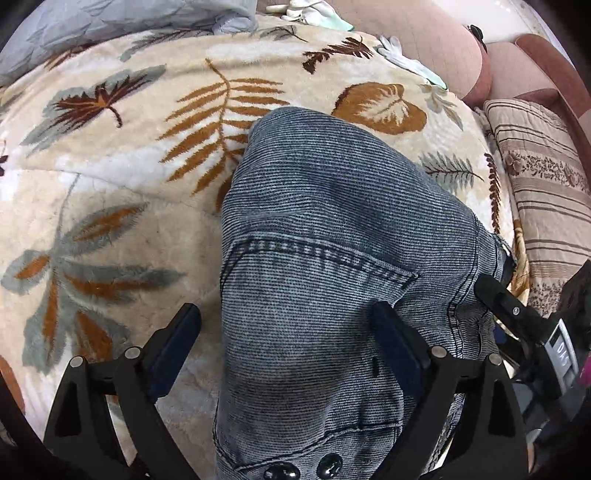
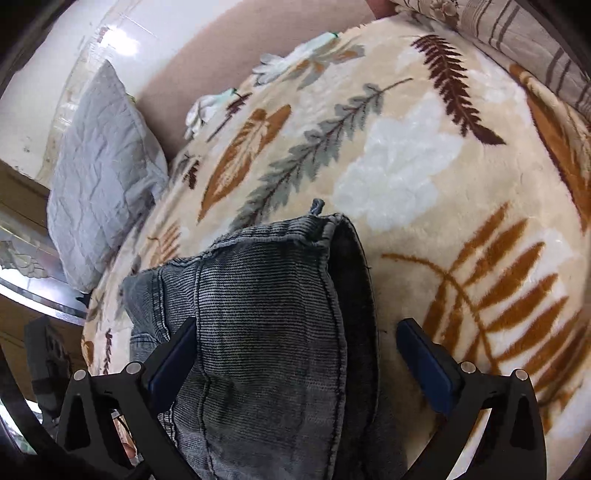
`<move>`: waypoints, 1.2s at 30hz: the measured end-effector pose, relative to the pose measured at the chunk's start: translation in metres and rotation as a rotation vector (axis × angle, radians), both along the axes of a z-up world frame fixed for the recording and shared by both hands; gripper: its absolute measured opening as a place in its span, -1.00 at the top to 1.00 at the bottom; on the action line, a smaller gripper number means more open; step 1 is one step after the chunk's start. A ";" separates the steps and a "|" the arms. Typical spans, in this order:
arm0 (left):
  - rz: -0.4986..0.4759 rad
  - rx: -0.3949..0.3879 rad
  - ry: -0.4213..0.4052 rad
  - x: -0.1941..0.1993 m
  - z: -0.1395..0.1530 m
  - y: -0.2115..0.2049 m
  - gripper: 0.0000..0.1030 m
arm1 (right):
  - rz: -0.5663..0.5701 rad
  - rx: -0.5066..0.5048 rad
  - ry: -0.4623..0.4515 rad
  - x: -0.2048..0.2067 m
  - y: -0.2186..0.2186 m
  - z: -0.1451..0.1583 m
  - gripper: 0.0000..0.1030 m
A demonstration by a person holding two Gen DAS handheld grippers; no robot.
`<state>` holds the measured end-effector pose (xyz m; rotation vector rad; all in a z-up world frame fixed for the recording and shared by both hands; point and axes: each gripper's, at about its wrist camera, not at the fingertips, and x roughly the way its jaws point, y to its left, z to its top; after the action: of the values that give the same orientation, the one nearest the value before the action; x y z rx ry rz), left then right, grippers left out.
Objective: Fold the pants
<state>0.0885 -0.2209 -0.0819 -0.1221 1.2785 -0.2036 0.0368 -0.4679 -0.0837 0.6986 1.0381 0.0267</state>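
Note:
Grey-blue ribbed pants (image 1: 325, 206) lie folded in a thick bundle on a cream blanket with a leaf pattern (image 1: 110, 192). My left gripper (image 1: 286, 325) points down over the waist end, jaws wide. Its left finger (image 1: 184, 328) hangs over the blanket clear of the cloth, and its right finger (image 1: 391, 332) is above the pants. In the right wrist view the same pants (image 2: 266, 280) show a folded edge and a belt loop. My right gripper (image 2: 297, 332) straddles them with jaws wide. One of its fingertips (image 2: 417, 339) is over the blanket.
A grey quilted pillow (image 2: 99, 177) leans at the blanket's far corner. A striped floral cushion (image 1: 543, 192) lies along the right side. White gloves (image 1: 410, 62) rest at the blanket's far edge against a pink padded back (image 1: 424, 33). The right gripper's finger (image 1: 498, 295) shows beside the pants.

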 end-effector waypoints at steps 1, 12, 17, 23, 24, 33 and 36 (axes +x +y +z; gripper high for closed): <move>0.008 0.003 -0.003 -0.001 0.000 0.000 -0.85 | 0.006 -0.018 0.008 0.000 0.001 0.001 -0.99; 0.033 0.070 -0.046 -0.016 0.007 0.002 -0.87 | 0.011 -0.028 0.062 -0.006 0.007 0.002 -0.99; -0.007 0.070 -0.123 -0.019 0.044 0.028 -0.85 | 0.004 -0.083 -0.072 -0.031 -0.010 0.045 -0.99; 0.007 0.074 -0.058 -0.006 0.036 0.074 -0.85 | 0.032 -0.072 -0.072 -0.040 -0.039 0.042 -0.99; 0.018 0.050 -0.017 -0.005 0.029 0.078 -0.85 | 0.052 -0.053 -0.061 -0.039 -0.037 0.036 -0.99; -0.036 -0.252 0.190 -0.006 -0.004 0.054 -0.85 | 0.246 0.108 -0.072 -0.028 -0.002 -0.001 -0.93; -0.086 -0.219 0.194 -0.008 -0.013 0.026 -0.85 | 0.283 0.049 -0.042 -0.023 0.006 -0.006 -0.96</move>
<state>0.0802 -0.1948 -0.0946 -0.2797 1.4536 -0.4137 0.0134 -0.4621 -0.0897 0.5885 1.0915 0.3112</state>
